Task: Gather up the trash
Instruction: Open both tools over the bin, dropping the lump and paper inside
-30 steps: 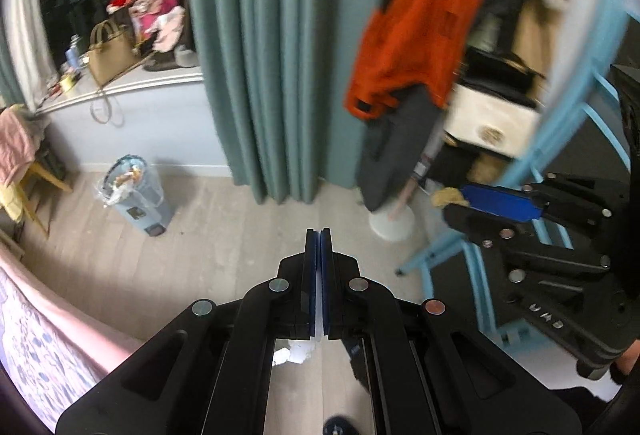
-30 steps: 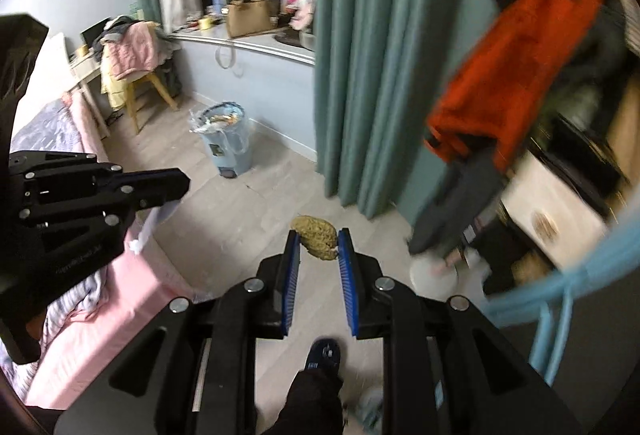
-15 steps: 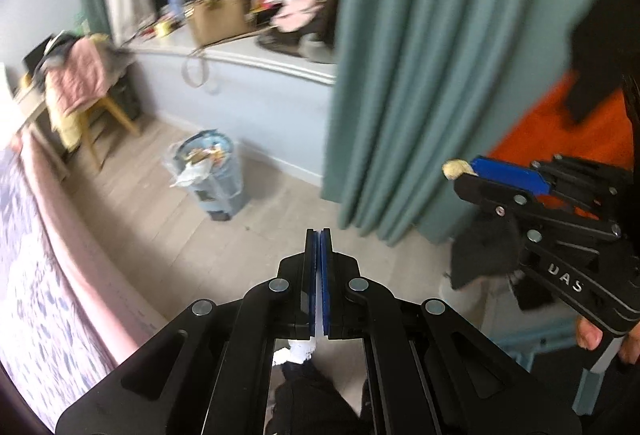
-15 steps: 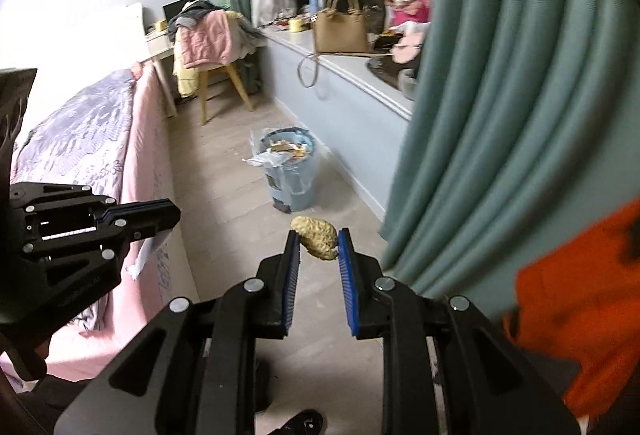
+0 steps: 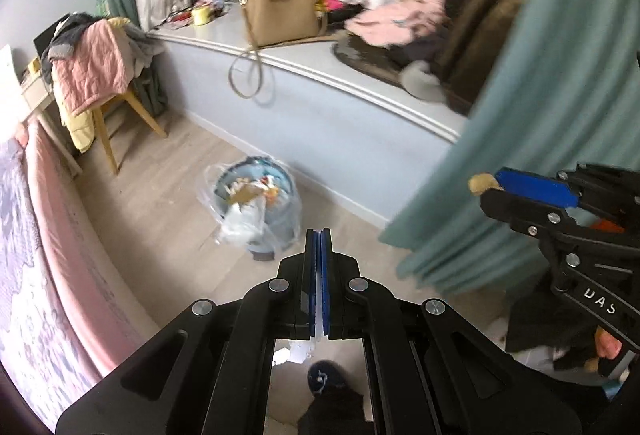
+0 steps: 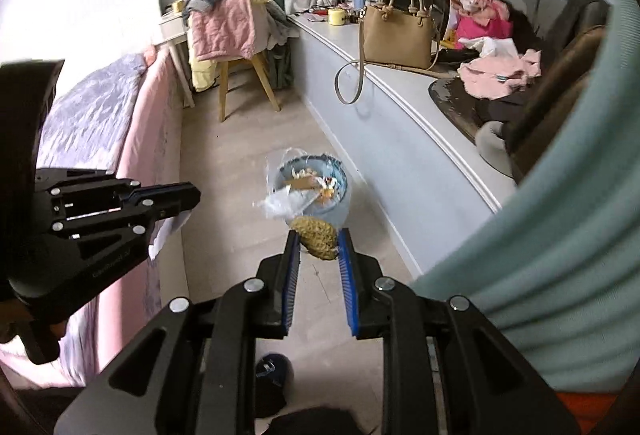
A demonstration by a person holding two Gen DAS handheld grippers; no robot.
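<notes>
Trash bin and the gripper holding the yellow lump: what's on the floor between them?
Nothing: in the right wrist view, only bare wood floor lies between the right gripper and the trash bin.

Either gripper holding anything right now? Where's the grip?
The right gripper holds a yellowish-brown crumpled lump, pinched across its sides at the fingers' tips. The left gripper is shut; a thin white scrap shows between its fingers.
</notes>
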